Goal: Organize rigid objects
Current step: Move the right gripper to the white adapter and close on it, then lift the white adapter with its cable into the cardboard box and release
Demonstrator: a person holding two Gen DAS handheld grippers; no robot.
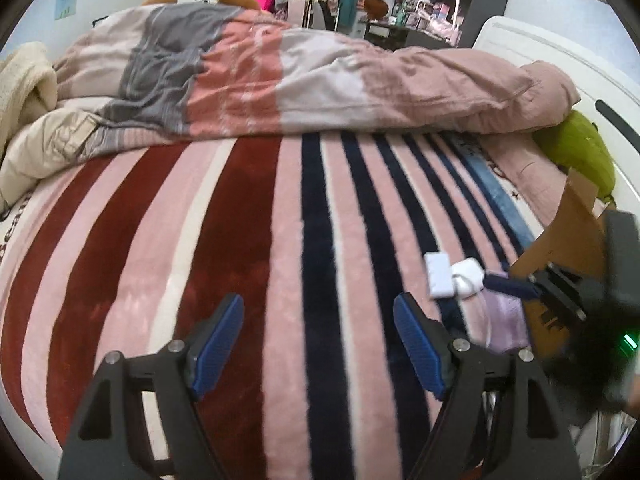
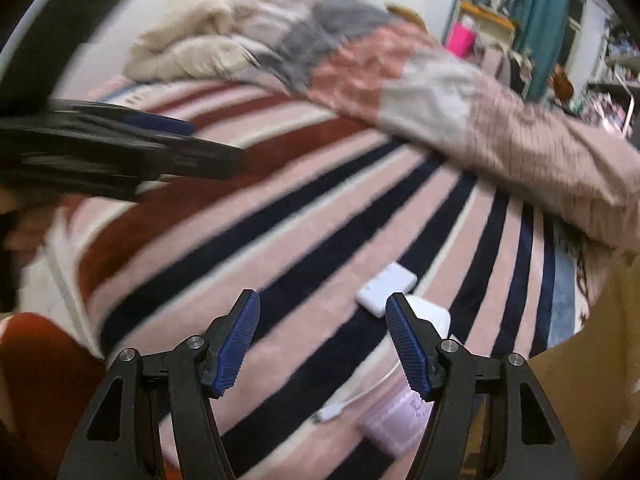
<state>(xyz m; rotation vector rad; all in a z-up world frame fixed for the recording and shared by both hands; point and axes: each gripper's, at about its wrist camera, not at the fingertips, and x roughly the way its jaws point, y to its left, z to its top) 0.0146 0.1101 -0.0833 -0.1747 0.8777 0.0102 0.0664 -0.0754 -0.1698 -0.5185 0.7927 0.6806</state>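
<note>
A flat white box (image 1: pixel 439 275) (image 2: pixel 386 288), a white charger block (image 1: pixel 469 277) (image 2: pixel 430 316) with a white cable (image 2: pixel 352 402), and a pale purple pack (image 1: pixel 505 320) (image 2: pixel 396 424) lie together on the striped bed blanket. My left gripper (image 1: pixel 319 344) is open and empty, above the blanket left of these things. My right gripper (image 2: pixel 322 344) is open and empty, just left of the charger and above the purple pack. The right gripper also shows in the left wrist view (image 1: pixel 516 286), beside the charger.
A cardboard box (image 1: pixel 568 236) (image 2: pixel 580 360) stands at the bed's right edge, close to the objects. A crumpled duvet (image 1: pixel 280 76) covers the far half of the bed. A green pillow (image 1: pixel 584 152) lies by the white headboard. The left gripper appears blurred in the right wrist view (image 2: pixel 120 152).
</note>
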